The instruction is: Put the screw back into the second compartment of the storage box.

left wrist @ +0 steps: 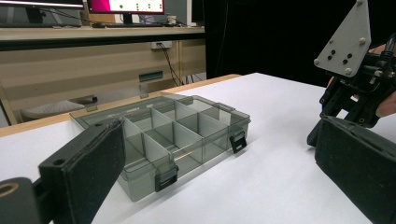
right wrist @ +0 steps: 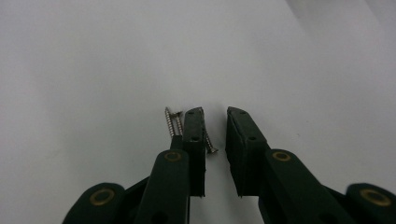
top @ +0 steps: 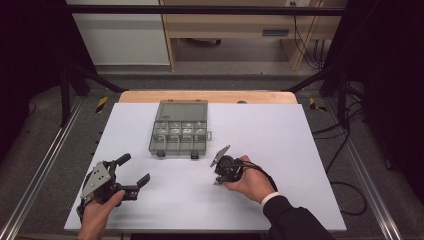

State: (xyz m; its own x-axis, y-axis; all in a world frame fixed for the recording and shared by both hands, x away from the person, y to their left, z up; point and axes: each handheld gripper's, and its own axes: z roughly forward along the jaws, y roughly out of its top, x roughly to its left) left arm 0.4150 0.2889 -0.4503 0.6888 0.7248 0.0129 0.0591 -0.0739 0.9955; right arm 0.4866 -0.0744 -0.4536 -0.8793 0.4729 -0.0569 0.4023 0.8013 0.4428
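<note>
Three small screws lie on the white table: two [right wrist: 171, 122] just left of my right gripper's left jaw, and one [right wrist: 209, 143] in the narrow gap, against that jaw's inner face. My right gripper [right wrist: 215, 115] is open a little and points down at the table [top: 220, 173], a hand around it. A smoky transparent organiser box [top: 179, 129] with several compartments and two front latches sits at the table's middle back. My left gripper [top: 136, 169] is wide open at the front left and faces the box [left wrist: 187, 135], with nothing between its jaws.
The white sheet [top: 280, 135] covers a wooden table whose back edge [top: 207, 96] shows. In the left gripper view, the right gripper [left wrist: 355, 84] with its grey plate is to the right of the box. Black frame posts and cables flank the table.
</note>
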